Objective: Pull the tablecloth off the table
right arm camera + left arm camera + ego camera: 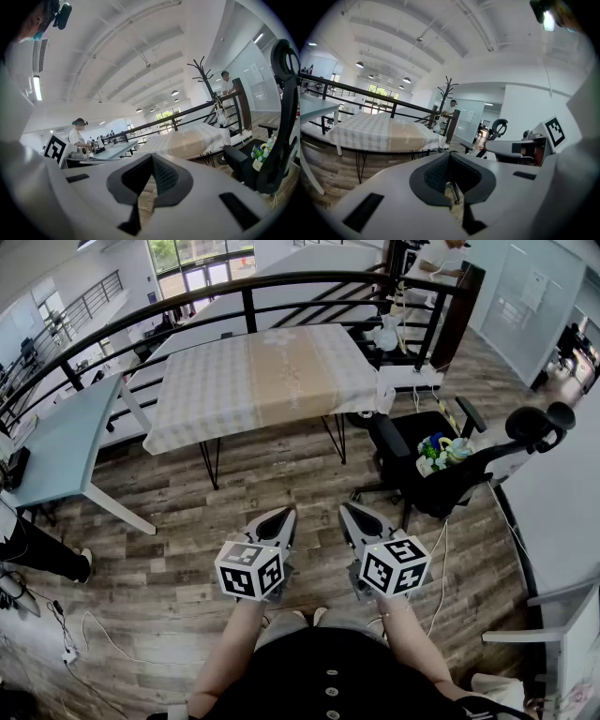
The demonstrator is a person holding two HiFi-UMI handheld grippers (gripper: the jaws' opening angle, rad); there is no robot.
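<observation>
A checked tablecloth (234, 381) with a beige middle stripe covers the hairpin-leg table (211, 465) some way ahead of me, its edges hanging down all round. Both grippers are held low in front of my body, well short of the table. The left gripper (280, 517) is shut with nothing in it, and so is the right gripper (352, 513). Seen from the left gripper (449, 155), the tablecloth (379, 130) lies ahead to the left. Beyond the right gripper (152, 158), the tablecloth (192, 138) lies ahead to the right.
A black office chair (441, 479) carrying flowers stands right of the table. A pale blue table (66, 442) is at the left and a white desk (562, 512) at the right. A black railing (244, 292) runs behind. Cables (84, 634) lie on the wood floor.
</observation>
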